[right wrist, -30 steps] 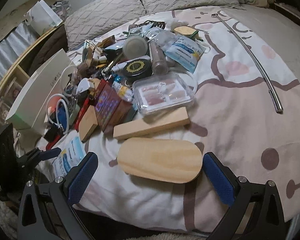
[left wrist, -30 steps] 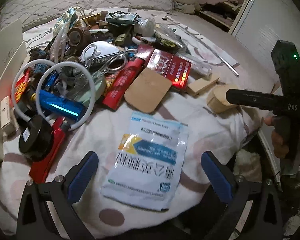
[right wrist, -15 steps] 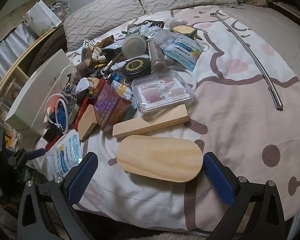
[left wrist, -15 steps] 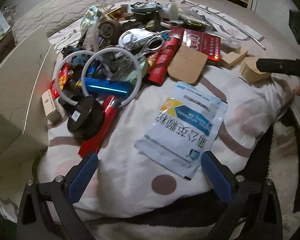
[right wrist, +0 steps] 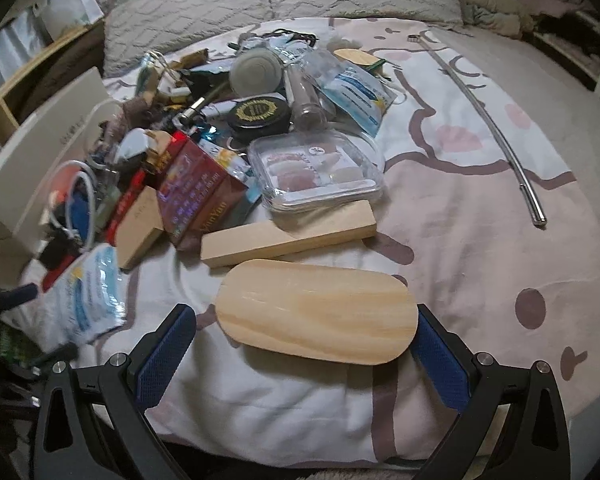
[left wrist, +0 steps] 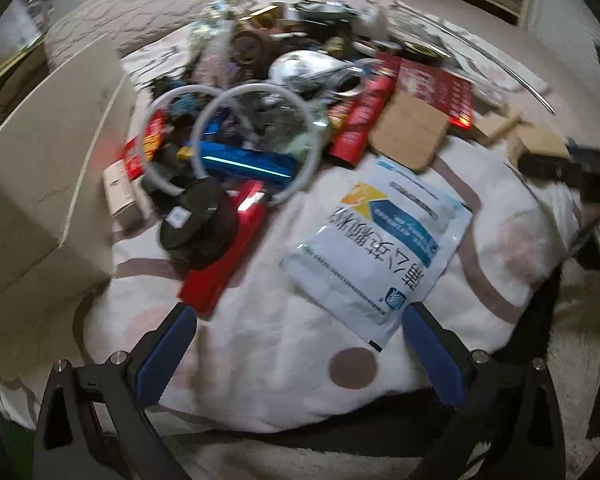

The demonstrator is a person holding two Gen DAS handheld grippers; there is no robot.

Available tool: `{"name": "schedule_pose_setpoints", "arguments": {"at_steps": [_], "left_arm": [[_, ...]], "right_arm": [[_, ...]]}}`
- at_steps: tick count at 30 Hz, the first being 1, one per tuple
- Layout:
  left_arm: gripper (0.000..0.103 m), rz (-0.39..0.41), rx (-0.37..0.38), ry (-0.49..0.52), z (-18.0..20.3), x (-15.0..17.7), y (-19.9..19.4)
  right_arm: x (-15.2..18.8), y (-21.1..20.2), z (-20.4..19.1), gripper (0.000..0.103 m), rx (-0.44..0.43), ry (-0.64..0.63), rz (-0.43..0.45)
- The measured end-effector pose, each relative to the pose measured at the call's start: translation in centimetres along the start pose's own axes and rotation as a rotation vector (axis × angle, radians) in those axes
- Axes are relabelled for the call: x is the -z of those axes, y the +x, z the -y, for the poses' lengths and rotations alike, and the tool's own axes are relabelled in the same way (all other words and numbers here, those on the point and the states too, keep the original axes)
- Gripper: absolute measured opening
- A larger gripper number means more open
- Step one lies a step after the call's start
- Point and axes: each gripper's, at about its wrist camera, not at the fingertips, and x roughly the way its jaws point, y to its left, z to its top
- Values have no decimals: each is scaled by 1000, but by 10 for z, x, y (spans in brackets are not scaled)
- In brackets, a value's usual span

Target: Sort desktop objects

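I am working over a bed [right wrist: 480, 240] with a patterned cover, and nearly everything to be sorted sits in one heap [left wrist: 284, 92] toward its left half, hemmed in by a big pale box [left wrist: 48, 184] on that side. Nothing is in hand yet: my right claw [right wrist: 306, 350] stands wide and empty, and the rounded wooden board [right wrist: 316, 312] lies flat between its fingers, clear of the pile, with the long wooden block [right wrist: 288, 234] just beyond it. That board looks like the sensible first pick, so I would come in low, straddle its long ends evenly and close slowly, since a thin flat piece on soft bedding may tip or press into the cover rather than lift. I should keep the far fingertip short of the block so I do not drag it along. My left claw [left wrist: 300, 354] is wide and empty too, hovering over bare cover at the bed's near edge, with the white and blue packet [left wrist: 380, 248] lying just ahead and slightly to the right. This view is smeared with motion, so I would let it settle before committing. The packet is limp and slick; pinching one edge should work better than squeezing across its middle. The long metal rod [right wrist: 496, 132] lies well apart and can wait.
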Motion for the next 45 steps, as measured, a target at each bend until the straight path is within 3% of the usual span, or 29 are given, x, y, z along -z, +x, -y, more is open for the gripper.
{"name": "schedule_pose_setpoints", "arguments": {"at_steps": [5, 11, 19, 23, 28, 37, 40, 45], "left_arm": [[103, 12, -42, -88, -19, -2, -1], [103, 13, -39, -122, -25, 6, -6], [103, 52, 3, 23, 15, 15, -20], [103, 42, -73, 85, 25, 17, -13], [103, 20, -124, 4, 6, 12, -4], [103, -15, -166, -173, -31, 11, -1], [103, -48, -134, -204, -32, 14, -5], [103, 14, -28, -180, -15, 8, -23]], "right_arm": [[3, 8, -3, 103, 50, -1, 8], [7, 11, 10, 103, -7, 60, 19], [10, 4, 12, 103, -57, 93, 63], [13, -1, 25, 103, -141, 159, 100], [18, -5, 28, 95, -145, 187, 126], [17, -4, 23, 95, -105, 157, 129], [18, -4, 22, 99, -112, 150, 128], [19, -2, 25, 100, -134, 161, 132]]}}
